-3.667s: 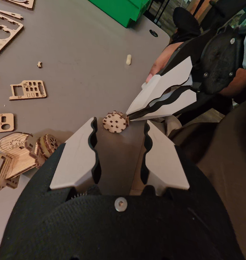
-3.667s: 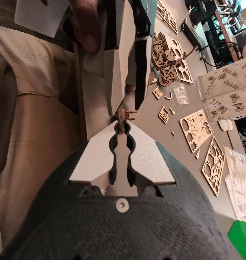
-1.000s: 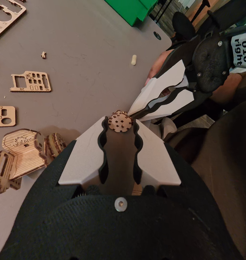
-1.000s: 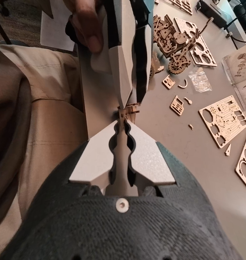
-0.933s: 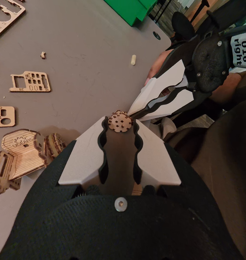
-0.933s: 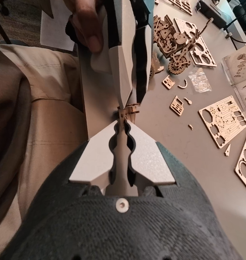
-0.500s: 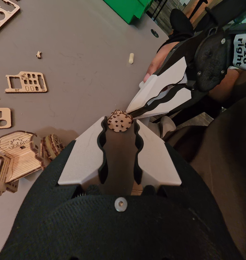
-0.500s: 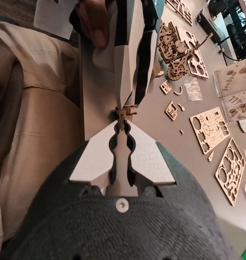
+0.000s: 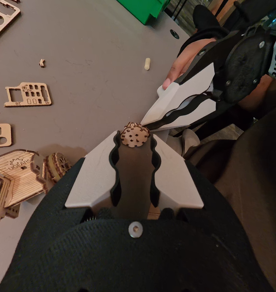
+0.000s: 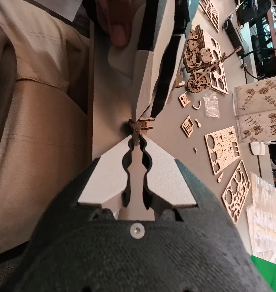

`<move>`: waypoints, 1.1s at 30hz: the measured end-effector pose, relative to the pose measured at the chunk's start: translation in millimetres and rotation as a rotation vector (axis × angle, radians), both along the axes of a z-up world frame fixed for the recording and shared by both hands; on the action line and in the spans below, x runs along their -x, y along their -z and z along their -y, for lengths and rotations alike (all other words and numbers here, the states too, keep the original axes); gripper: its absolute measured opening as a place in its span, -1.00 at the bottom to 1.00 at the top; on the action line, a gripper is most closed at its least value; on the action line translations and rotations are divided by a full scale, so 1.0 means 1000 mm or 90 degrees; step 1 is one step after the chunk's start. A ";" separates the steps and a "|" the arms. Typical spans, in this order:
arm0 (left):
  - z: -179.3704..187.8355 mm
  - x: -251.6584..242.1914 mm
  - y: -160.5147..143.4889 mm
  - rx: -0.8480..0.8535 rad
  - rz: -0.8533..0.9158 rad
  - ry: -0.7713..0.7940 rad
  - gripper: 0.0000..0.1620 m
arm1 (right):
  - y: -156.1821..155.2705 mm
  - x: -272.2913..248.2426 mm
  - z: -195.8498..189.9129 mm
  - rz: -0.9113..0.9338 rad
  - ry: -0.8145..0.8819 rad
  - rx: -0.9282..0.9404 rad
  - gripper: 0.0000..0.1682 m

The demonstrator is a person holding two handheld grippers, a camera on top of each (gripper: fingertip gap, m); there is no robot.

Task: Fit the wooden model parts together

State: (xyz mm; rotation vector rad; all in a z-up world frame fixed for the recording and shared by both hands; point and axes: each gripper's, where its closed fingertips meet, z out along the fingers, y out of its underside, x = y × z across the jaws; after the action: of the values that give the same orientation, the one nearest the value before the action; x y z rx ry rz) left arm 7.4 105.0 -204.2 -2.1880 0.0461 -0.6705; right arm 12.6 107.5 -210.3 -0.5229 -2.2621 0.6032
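Jaws of the left gripper [image 9: 135,135], white wedges lined with wavy black pads, are clamped on a small round wooden gear [image 9: 135,137], a laser-cut disc with a notched rim and square holes, held in the air over the edge of the matte grey counter [image 9: 86,47]. The right gripper [image 10: 137,139] is closed on a thin wooden piece [image 10: 136,134] that is pressed against the gear's edge. A slatted wooden seat part [image 9: 18,175] is seen lying at the left, beside flat plywood offcuts [image 9: 29,94]. A pale capsule-shaped peg [image 9: 147,63] is seen farther off. Perforated plywood sheets [image 10: 221,151] and a partly built wooden motorcycle [image 10: 198,63] are spread on the counter.
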 end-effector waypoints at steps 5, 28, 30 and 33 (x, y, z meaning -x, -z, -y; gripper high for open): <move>0.000 0.000 0.000 0.000 -0.004 -0.001 -0.55 | 0.000 0.000 0.000 0.009 0.003 0.005 -0.95; -0.001 -0.001 0.000 -0.003 -0.007 0.002 -0.55 | -0.001 -0.001 -0.004 0.017 0.001 -0.024 -0.94; -0.001 -0.001 0.000 -0.003 -0.008 0.002 -0.55 | 0.000 -0.001 -0.005 0.019 0.001 -0.024 -0.94; -0.001 -0.001 0.000 -0.003 -0.007 0.001 -0.55 | 0.000 -0.001 -0.005 0.021 0.001 -0.021 -0.94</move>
State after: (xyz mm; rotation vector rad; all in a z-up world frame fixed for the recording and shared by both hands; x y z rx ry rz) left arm 8.8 106.3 -204.1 -2.1869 0.0549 -0.6596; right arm 13.5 112.3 -209.9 -0.5222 -2.2986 0.5587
